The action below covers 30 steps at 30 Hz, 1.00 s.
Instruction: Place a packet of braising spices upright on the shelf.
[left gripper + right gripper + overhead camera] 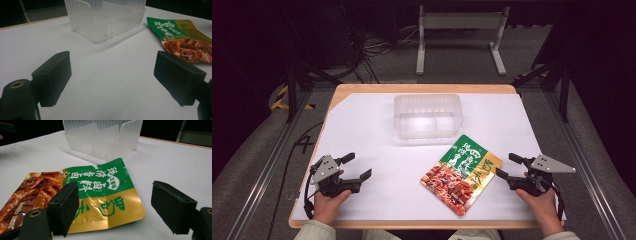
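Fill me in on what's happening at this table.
A person sits at a white-covered table with a pair of tongs in each hand. A flat snack packet lies in front of a clear plastic box that has a divider inside. The right tongs are open, right beside the packet's gold corner, not gripping it. The left tongs are open too, off to the side over bare table.

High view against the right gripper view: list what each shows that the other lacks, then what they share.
High view alone: both hands, the left gripper open, the floor and a white frame beyond the table. Right gripper view alone: the snack packet's print up close, one jaw in front of it, nothing gripped. Shared: the packet, the clear plastic container, the white table, the open right gripper.
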Available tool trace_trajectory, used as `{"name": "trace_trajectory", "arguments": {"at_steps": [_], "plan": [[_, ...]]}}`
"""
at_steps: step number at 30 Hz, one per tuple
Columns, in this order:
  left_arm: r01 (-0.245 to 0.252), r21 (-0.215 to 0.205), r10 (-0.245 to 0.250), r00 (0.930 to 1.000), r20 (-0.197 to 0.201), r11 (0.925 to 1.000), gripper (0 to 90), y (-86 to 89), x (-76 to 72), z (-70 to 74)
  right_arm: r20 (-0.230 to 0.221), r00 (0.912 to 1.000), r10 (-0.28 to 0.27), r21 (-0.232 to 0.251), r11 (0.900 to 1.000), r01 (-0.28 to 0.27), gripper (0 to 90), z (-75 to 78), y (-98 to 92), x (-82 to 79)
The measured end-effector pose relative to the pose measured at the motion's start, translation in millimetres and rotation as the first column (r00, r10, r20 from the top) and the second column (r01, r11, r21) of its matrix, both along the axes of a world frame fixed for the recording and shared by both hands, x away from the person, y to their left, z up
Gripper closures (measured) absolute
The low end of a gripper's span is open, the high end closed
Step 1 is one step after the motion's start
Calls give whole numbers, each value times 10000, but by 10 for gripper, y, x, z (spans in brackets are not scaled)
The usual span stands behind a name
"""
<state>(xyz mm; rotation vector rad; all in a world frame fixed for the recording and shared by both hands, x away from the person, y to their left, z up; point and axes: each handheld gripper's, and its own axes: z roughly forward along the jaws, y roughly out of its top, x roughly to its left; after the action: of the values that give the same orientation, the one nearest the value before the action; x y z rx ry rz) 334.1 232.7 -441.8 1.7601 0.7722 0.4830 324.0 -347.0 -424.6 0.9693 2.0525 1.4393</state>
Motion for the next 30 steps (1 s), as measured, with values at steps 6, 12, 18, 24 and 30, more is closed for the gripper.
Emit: {"name": "trace_trajectory", "arguments": {"at_steps": [6,12,18,24,30], "plan": [[-174,-92,173,9998,-114,9998,144,15,-23,15,244,9997,1,-94,10000,1,225,62,28,-7],[-350,-179,347,9993,-158,9992,142,35,-47,31,-15,10000,27,-225,9997,-28,231,151,50,34],[-380,-174,378,9992,-142,9991,142,31,-31,32,-92,9999,-143,-185,9997,141,233,223,74,60],[-396,-187,393,9991,-154,9990,142,28,-32,33,-157,9997,-201,29,9998,201,237,362,65,151],[-365,-174,362,9992,-156,9992,142,11,-18,33,-444,9989,-117,-53,9999,114,237,486,89,355]]}}
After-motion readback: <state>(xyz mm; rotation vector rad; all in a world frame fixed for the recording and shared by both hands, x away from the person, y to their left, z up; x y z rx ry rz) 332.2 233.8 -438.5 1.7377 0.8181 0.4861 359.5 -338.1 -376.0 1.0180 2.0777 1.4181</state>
